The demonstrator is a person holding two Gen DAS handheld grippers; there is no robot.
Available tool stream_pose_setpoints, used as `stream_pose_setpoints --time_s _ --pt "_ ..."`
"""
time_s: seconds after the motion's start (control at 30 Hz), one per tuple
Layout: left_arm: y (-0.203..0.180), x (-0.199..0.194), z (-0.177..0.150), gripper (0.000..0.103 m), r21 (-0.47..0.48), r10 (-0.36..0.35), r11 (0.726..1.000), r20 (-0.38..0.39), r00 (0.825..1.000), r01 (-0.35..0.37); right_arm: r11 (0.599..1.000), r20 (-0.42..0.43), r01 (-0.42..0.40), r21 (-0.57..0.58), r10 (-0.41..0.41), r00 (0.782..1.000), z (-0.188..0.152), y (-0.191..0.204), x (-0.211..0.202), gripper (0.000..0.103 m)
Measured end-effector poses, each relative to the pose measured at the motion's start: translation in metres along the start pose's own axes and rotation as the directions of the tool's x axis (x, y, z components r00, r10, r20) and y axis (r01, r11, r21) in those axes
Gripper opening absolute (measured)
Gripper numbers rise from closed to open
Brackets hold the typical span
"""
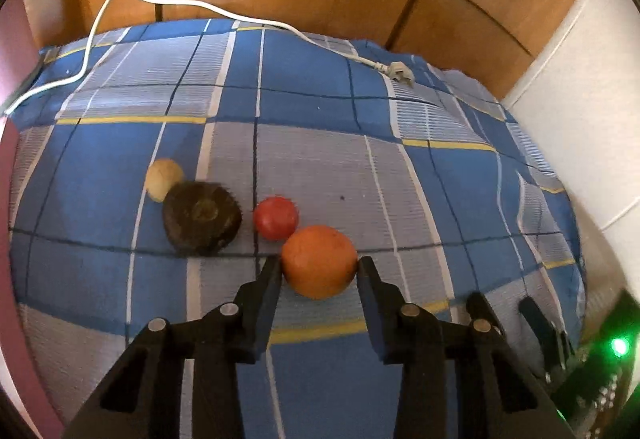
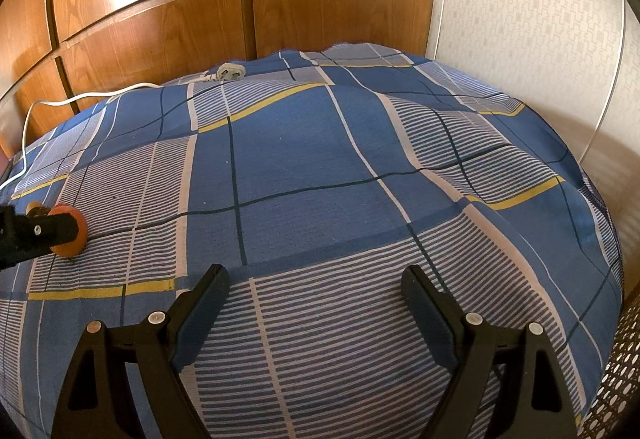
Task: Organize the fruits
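Note:
An orange (image 1: pixel 319 261) lies on the blue checked bedspread (image 1: pixel 360 167), touching a red round fruit (image 1: pixel 276 218) just behind it. My left gripper (image 1: pixel 320 266) is shut on the orange, one fingertip pressed to each side. To the left lie a dark brown ridged fruit (image 1: pixel 202 217) and a pale yellow fruit (image 1: pixel 163 179), touching each other. In the right wrist view the orange (image 2: pixel 82 233) shows at the far left behind a finger of the left gripper. My right gripper (image 2: pixel 316 279) hangs open over bare bedspread (image 2: pixel 320 159), holding nothing.
A white cable with a plug (image 1: pixel 400 73) lies across the far side of the bed, its plug (image 2: pixel 226 73) near the wooden wardrobe doors (image 2: pixel 160 19). A pale wall (image 2: pixel 520 19) borders the bed's right side. Woven cane (image 2: pixel 624 359) shows at the lower right.

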State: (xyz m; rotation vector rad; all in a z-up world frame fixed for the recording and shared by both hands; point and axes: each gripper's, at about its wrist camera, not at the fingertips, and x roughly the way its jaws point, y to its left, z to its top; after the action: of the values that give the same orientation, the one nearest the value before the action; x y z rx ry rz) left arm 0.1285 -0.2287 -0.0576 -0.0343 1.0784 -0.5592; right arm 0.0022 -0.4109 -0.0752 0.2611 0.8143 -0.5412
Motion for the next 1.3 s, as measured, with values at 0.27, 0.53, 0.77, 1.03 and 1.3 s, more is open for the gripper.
stream_pose_setpoints --time_s 0.27,0.53,0.77,1.03,1.3 --pt "0.015 -0.045 -0.058 0.039 0.129 0.007 0.992 0.041 0.999 -0.012 1.000 0.000 0.001 -0.001 -0.001 1.000 0.000 0.000 0.000 0.089" --pt "0.031 -0.045 -0.081 0.040 0.121 -0.008 0.993 0.098 0.995 -0.004 1.000 0.000 0.006 -0.004 -0.006 1.000 0.000 0.001 0.000 0.089" --pt "0.032 -0.043 -0.084 0.039 0.137 -0.022 0.990 0.121 0.992 0.006 1.000 -0.003 0.005 -0.004 -0.005 1.000 0.000 0.000 0.001 0.089" --pt "0.039 -0.050 -0.090 0.038 0.113 -0.045 0.993 0.141 0.989 0.029 1.000 -0.015 -0.003 -0.001 0.003 1.000 0.000 0.000 0.002 0.089" --pt "0.047 -0.058 -0.106 0.038 0.149 -0.063 0.988 0.184 0.981 0.036 0.998 -0.088 -0.040 -0.051 0.036 0.995 0.014 0.005 0.000 0.074"
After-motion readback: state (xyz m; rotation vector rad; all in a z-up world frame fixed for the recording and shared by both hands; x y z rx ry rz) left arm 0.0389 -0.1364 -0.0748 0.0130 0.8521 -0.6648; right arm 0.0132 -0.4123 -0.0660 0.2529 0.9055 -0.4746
